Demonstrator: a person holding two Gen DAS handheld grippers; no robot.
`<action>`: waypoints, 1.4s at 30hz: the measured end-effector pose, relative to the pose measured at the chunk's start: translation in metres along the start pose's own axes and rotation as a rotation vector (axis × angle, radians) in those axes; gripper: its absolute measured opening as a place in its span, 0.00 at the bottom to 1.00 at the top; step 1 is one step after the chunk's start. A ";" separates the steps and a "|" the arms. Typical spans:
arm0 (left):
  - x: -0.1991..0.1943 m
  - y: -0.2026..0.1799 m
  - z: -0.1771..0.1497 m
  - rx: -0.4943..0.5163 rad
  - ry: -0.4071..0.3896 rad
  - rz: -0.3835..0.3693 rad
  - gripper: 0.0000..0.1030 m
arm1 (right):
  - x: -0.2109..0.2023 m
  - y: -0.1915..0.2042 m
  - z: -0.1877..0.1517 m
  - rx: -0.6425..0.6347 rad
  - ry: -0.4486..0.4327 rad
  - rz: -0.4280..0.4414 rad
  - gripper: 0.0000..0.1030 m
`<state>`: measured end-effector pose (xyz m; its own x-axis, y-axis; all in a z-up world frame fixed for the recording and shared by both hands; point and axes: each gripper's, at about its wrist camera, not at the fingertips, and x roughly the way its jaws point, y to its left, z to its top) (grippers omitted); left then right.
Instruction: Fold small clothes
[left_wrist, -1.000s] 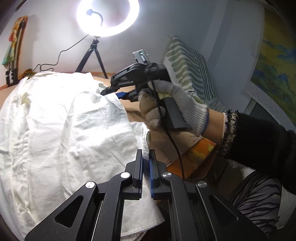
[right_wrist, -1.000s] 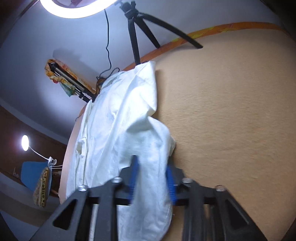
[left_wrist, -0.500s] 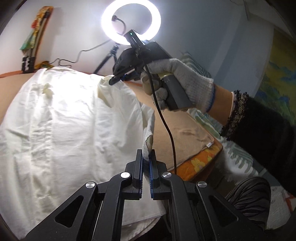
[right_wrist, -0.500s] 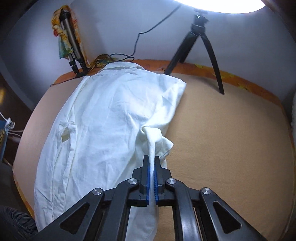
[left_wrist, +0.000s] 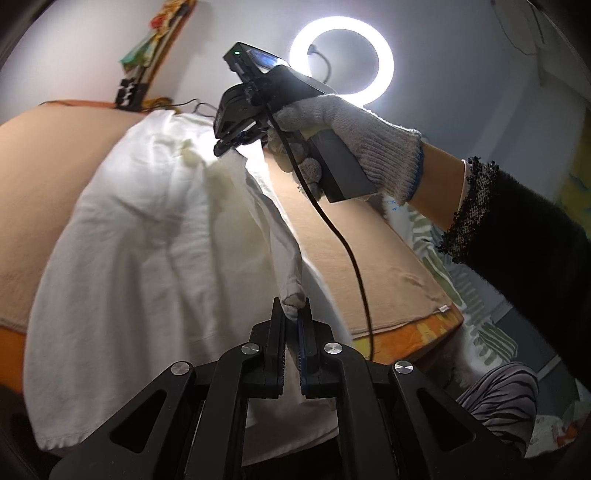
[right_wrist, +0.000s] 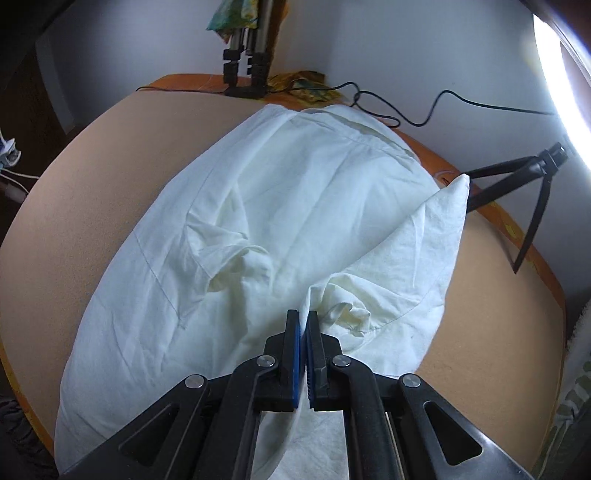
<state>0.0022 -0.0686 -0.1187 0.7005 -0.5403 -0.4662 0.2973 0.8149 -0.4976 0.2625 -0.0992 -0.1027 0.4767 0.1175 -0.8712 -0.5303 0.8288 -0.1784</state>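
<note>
Left wrist view: the left gripper has its fingers clamped on a bunched edge of the white shirt, lifting it off the tan bed near the bed's near edge. Farther along the same raised edge, a gloved hand holds the right gripper, its fingers pinched shut on the cloth. The fabric runs as a ridge between the two grips. A ring light glares on the wall behind, and a cable hangs from the right tool.

Right wrist view: the right gripper has its blue-padded fingers closed tight, a fold of the shirt caught between them. The garment lies spread across the middle of the bed, collar end toward the far edge, one side flap already raised and creased over the body. A tripod stands at the bed's far right corner.

The step in hand appears to be the lengthwise side fold. The next move likely calls for both grippers to carry the held edge across the shirt together, keep it taut, and lay it flat before letting go.
</note>
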 end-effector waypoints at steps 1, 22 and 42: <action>0.000 0.004 -0.002 -0.009 0.003 0.006 0.04 | 0.005 0.007 0.001 -0.017 0.006 -0.009 0.00; -0.033 0.009 -0.013 -0.006 0.207 -0.054 0.10 | -0.097 -0.056 -0.150 0.229 -0.129 0.231 0.35; 0.003 0.056 0.042 -0.095 0.303 -0.028 0.29 | -0.094 -0.003 -0.282 0.311 0.046 0.473 0.26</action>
<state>0.0484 -0.0160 -0.1167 0.4633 -0.6115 -0.6414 0.2418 0.7835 -0.5724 0.0213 -0.2670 -0.1497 0.2027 0.4974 -0.8435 -0.4444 0.8143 0.3734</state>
